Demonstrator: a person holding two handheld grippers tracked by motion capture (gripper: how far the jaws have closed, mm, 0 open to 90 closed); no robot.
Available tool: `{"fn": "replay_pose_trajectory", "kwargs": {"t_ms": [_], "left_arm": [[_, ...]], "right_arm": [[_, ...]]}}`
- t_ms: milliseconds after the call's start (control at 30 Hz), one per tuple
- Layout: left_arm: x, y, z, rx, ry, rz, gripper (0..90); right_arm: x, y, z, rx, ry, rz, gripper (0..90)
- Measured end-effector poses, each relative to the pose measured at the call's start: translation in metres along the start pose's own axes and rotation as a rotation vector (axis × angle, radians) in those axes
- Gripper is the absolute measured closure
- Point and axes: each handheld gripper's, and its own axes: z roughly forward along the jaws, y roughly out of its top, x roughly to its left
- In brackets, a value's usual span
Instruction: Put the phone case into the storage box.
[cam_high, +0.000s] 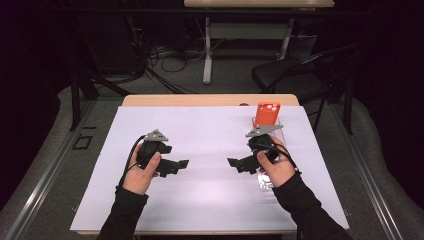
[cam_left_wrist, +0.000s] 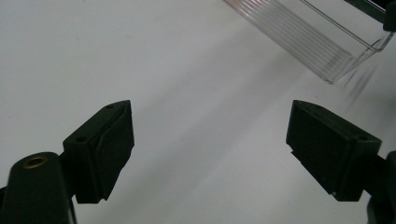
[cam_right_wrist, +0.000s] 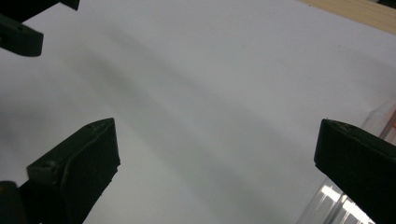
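We hold both tools low over the white paper sheet (cam_high: 210, 200) covering the table, pointed inward at each other, a ready stance with nothing grasped. The left gripper (cam_high: 181, 164) has its jaws spread wide, empty; the right gripper (cam_high: 234, 163) likewise gapes over bare sheet. The clear ribbed plastic tray (cam_left_wrist: 303, 32) lies on the sheet just beside our right hand (cam_high: 276, 167), with the orange rectangular phone case (cam_high: 266, 114) at its far end. We judge the right gripper takes it, being nearest.
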Motion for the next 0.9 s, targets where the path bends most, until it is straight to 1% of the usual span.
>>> {"fn": "replay_pose_trajectory", "kwargs": {"t_ms": [67, 233, 267, 367, 500, 600, 700, 833, 900], "left_arm": [[0.0, 0.0, 0.001, 0.004, -0.003, 0.0, 15.3], [-0.001, 0.0, 0.001, 0.005, -0.004, 0.001, 15.3], [-0.001, 0.0, 0.001, 0.004, -0.003, 0.003, 15.3], [-0.001, 0.0, 0.001, 0.003, -0.004, 0.002, 15.3], [-0.001, 0.0, 0.001, 0.003, -0.004, 0.003, 15.3], [-0.001, 0.0, 0.001, 0.007, -0.003, 0.007, 15.3], [-0.001, 0.0, 0.002, 0.008, -0.005, 0.004, 15.3], [-0.002, 0.0, 0.002, 0.008, -0.004, 0.009, 15.3], [-0.002, 0.0, 0.002, 0.006, -0.003, 0.008, 15.3]], "right_arm": [[0.004, -0.003, 0.002, 0.012, 0.01, -0.01, 0.0], [0.013, -0.01, 0.006, 0.009, 0.022, -0.031, 0.0], [0.014, -0.011, 0.007, 0.002, 0.022, -0.029, 0.0], [0.018, -0.015, 0.007, 0.0, 0.035, -0.026, 0.0], [0.021, -0.021, 0.01, 0.0, 0.033, -0.03, 0.0], [0.022, -0.026, 0.012, -0.006, 0.049, -0.019, 0.0], [0.024, -0.03, 0.015, 0.001, 0.05, -0.029, 0.0], [0.026, -0.033, 0.018, -0.012, 0.062, -0.029, 0.0], [0.027, -0.034, 0.019, -0.013, 0.063, -0.038, 0.0]]}}
